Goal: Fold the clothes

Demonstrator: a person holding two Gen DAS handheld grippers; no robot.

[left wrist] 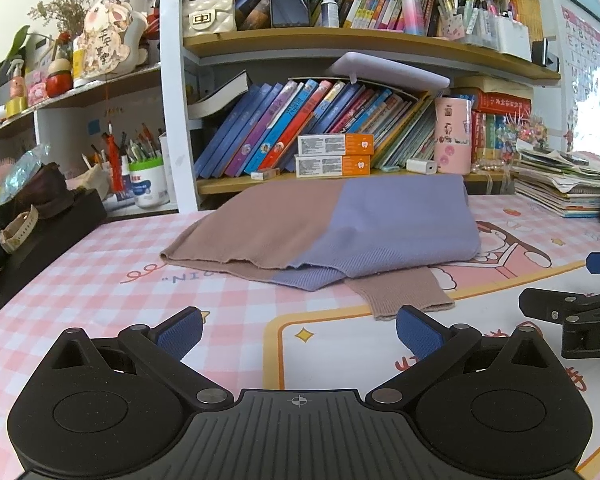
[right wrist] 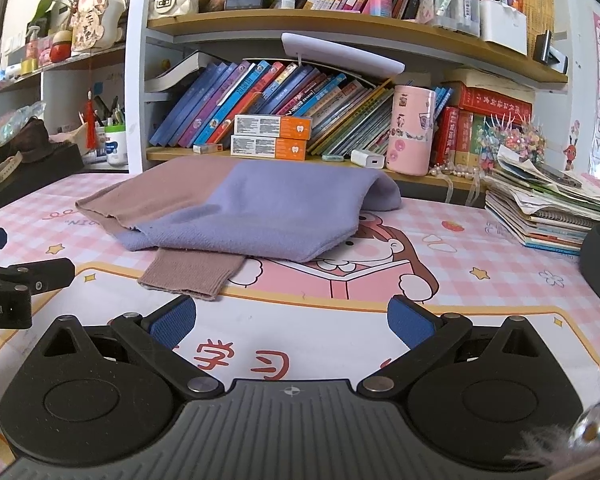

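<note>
A folded knit sweater (left wrist: 320, 228), half dusty pink and half lavender, lies on the pink checked table mat (left wrist: 100, 280). One pink sleeve cuff (left wrist: 404, 292) sticks out from under its near edge. My left gripper (left wrist: 299, 334) is open and empty, low over the mat, a short way in front of the sweater. My right gripper (right wrist: 291, 320) is open and empty, just in front of the cuff (right wrist: 192, 272) and the sweater (right wrist: 260, 208). Each gripper shows at the edge of the other's view.
A bookshelf (left wrist: 340, 180) with leaning books, two orange boxes and a pink canister (left wrist: 452, 136) stands behind the sweater. A stack of booklets (right wrist: 548, 208) lies at the right. A black box with a shoe (left wrist: 40, 216) sits at the left.
</note>
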